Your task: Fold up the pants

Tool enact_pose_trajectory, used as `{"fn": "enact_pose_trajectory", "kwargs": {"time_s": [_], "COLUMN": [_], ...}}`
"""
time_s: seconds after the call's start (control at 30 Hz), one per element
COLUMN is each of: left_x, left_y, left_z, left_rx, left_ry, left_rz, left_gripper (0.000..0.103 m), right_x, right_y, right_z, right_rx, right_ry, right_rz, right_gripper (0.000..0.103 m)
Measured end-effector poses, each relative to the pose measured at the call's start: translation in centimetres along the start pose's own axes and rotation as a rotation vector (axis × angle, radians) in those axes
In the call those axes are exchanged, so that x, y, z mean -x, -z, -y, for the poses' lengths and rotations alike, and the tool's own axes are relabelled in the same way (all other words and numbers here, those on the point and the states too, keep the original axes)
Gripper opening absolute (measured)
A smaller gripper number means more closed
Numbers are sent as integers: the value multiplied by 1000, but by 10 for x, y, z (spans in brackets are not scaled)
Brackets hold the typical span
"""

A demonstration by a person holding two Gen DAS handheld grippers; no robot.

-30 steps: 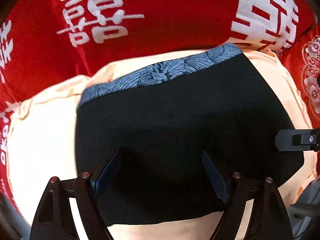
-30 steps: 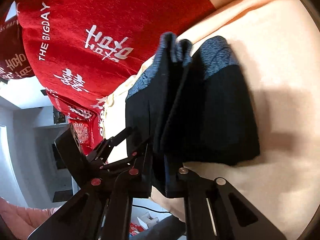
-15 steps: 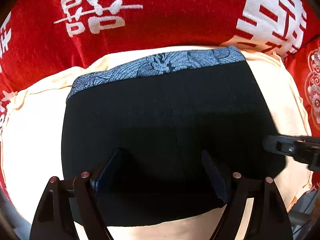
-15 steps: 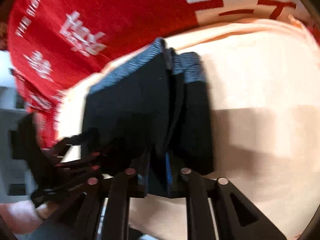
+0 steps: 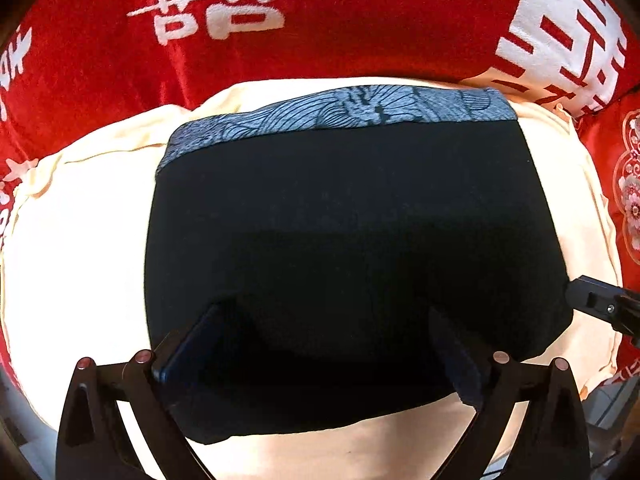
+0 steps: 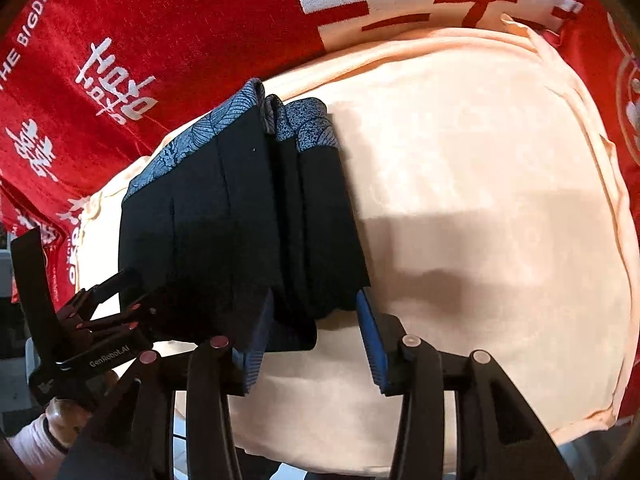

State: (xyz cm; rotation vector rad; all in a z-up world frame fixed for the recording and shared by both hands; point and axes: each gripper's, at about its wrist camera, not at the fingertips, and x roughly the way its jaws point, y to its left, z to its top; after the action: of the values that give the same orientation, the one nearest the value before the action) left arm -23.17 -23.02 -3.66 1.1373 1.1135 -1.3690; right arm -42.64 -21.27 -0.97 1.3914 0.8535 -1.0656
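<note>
The folded black pants (image 5: 352,248) lie on a cream cushion (image 5: 80,248). The left gripper (image 5: 324,344) spreads wide above them; only the right view shows stacked layers, the right gripper (image 6: 316,336) wide around their edge.

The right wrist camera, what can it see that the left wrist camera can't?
Only the right wrist view shows the stacked layers along the side of the folded black pants, a person's hand on the left gripper, and THE BIGDAY lettering. Only the left wrist view shows the flat top of the pants and the whole patterned blue waistband. Both show the pants on a cream cushion and a red blanket.
</note>
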Motion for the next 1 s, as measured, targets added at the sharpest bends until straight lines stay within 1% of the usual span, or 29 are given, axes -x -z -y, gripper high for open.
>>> {"fn": "enact_pose_trajectory", "kwargs": {"time_s": [0.07,0.2,0.27,0.33,0.47,0.67,0.8,0.87,1.0], "left_x": [1,2,2,2,-1,-5,-5,-3,-1], "left_y": [1,2,2,4,3,0,1,2,3], "left_z": [-3,-8,-8,-12,-9,-5,-8,-11,-15], "left_rx": [-5,-5,-7,-10,-23,-32,-38,-40,-37], "left_ry": [-7,5,9,9,12,17,25,27,29], "left_rz": [-5,-9,-9,-11,-13,-13,-18,-20,-27], "left_gripper": [102,102,102,102,102,102,102,102,102], "right_x": [-2,-6,-10,-14,-14,-14,-15,-14,-15], "right_y": [2,4,5,4,5,1,-1,-2,-4], "right_z": [-4,-10,-11,-13,-15,-14,-13,-11,-7], "right_rx": [9,41,54,63,78,87,90,90,74], "right_ry": [11,42,63,82,92,89,78,74,52], "right_rz": [-5,-11,-15,-19,-19,-30,-34,-35,-39], "right_gripper": [54,56,63,65,66,70,71,73,75]}}
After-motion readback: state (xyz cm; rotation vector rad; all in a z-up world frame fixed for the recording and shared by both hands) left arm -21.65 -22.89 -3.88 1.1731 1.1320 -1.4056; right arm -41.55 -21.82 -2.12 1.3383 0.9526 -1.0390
